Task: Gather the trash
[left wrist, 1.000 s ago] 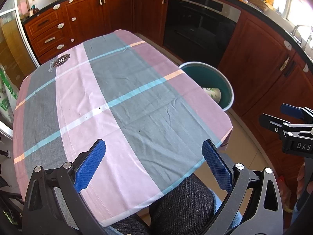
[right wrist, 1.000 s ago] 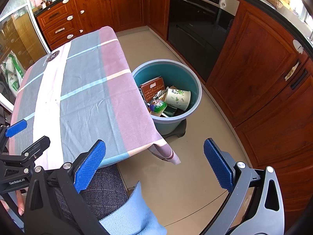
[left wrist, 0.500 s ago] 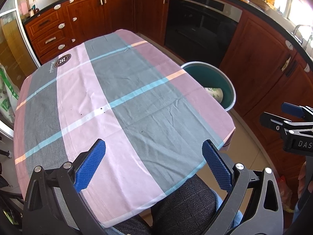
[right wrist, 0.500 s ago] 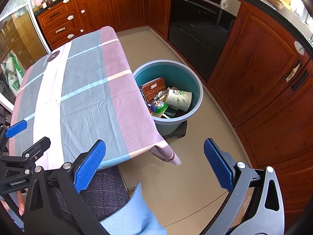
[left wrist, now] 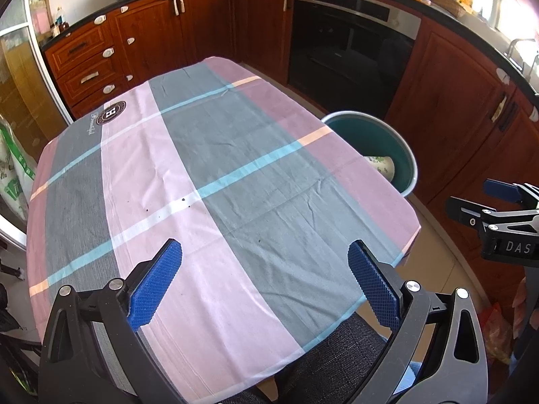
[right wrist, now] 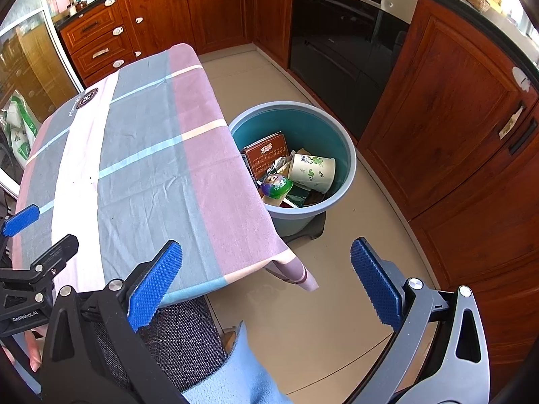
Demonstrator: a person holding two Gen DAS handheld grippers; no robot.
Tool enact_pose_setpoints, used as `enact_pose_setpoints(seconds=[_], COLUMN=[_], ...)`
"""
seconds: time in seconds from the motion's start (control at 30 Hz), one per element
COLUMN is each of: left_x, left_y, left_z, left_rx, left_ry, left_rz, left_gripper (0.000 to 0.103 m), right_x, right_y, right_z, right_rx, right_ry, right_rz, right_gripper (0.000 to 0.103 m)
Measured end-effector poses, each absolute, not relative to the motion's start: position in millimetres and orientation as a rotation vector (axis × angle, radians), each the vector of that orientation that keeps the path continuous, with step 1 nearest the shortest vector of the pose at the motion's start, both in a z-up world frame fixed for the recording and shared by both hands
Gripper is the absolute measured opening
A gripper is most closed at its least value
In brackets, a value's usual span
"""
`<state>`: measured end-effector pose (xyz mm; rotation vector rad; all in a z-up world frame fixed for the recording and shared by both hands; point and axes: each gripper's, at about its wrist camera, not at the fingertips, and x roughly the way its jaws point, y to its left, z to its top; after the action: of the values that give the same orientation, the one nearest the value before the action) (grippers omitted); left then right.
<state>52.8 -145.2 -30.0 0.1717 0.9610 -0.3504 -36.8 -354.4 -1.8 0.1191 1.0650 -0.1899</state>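
Note:
A teal bin (right wrist: 340,175) stands on the floor right of the table; its rim (left wrist: 409,155) shows in the left wrist view too. It holds a white paper cup (right wrist: 313,172), a brown box (right wrist: 266,155), a green-lidded cup (right wrist: 277,185) and other wrappers. The table wears a pink, grey and blue cloth (left wrist: 215,181) with only a few dark crumbs (left wrist: 183,199). My left gripper (left wrist: 264,284) is open and empty over the table's near edge. My right gripper (right wrist: 266,284) is open and empty, held over the floor near the table corner, well short of the bin.
Red wooden cabinets (right wrist: 454,107) and a black oven (right wrist: 340,37) curve around the far and right sides. Beige floor (right wrist: 303,320) lies between table and cabinets. A grey chair seat (right wrist: 182,330) and blue sleeve sit below the grippers. Green-printed bags (left wrist: 13,175) stand at left.
Both views shift only slightly; the left gripper has drifted a little. Both grippers stay open and empty.

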Motion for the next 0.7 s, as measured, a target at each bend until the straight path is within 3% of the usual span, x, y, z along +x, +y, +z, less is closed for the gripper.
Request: enact_pose_setpoints(seconds=[0.7], left_x=[74], left_y=[-132], left_z=[-32], left_rx=[0.177], left_ry=[0.909], left_rz=[-0.294], left_gripper=[0.099], right_x=[-6], right_y=[-344], right_z=[-21], right_rx=[0.088], right_ry=[1.117], right_rz=[-0.19], right_gripper=[0.096])
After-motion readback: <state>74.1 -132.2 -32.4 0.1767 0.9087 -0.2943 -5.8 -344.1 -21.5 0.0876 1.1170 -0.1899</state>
